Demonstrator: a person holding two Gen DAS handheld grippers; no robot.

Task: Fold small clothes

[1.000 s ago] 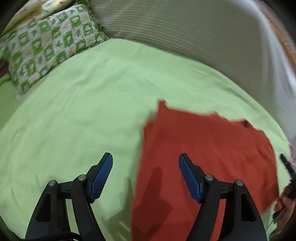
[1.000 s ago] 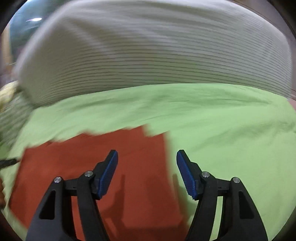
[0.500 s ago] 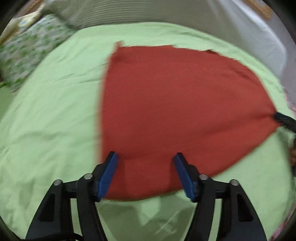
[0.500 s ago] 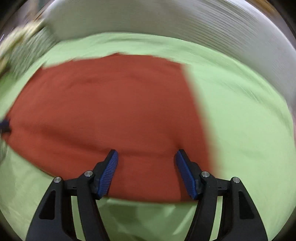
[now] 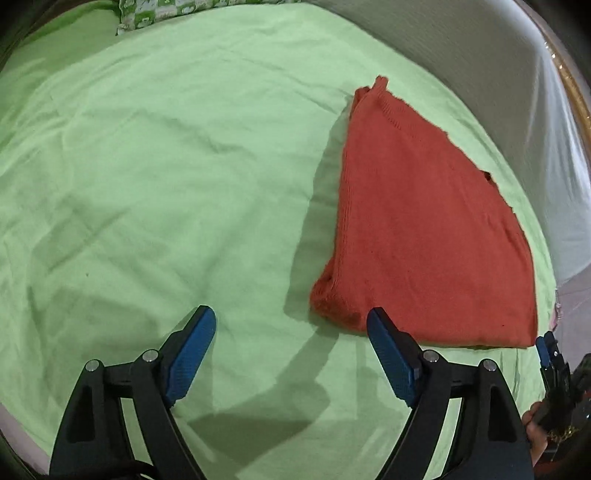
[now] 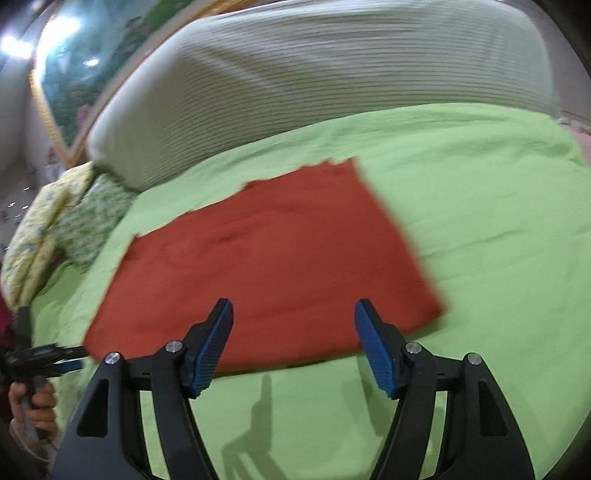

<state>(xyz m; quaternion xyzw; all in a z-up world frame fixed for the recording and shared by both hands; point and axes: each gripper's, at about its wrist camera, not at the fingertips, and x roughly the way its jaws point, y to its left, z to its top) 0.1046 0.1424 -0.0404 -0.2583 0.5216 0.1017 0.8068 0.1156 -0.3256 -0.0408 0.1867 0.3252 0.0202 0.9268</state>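
Note:
A folded red knit garment point(image 5: 424, 229) lies flat on the green bedsheet point(image 5: 166, 166), to the right of centre in the left wrist view. It also shows in the right wrist view point(image 6: 266, 258), just beyond the fingers. My left gripper point(image 5: 291, 325) is open and empty, above the sheet with its right finger point(image 5: 391, 350) near the garment's near-left corner. My right gripper point(image 6: 293, 317) is open and empty, held over the garment's near edge. The left gripper's tip point(image 6: 55, 360) shows at the far left of the right wrist view.
A striped white cushion point(image 6: 332, 74) runs along the back of the bed. Green-patterned pillows point(image 6: 88, 218) lie at the back left, also at the top of the left wrist view point(image 5: 177, 11). The bed's edge point(image 5: 22, 435) is near the bottom left.
Both grippers have pulled back and up from close over the garment. The garment now lies folded and farther off. Both stay open.

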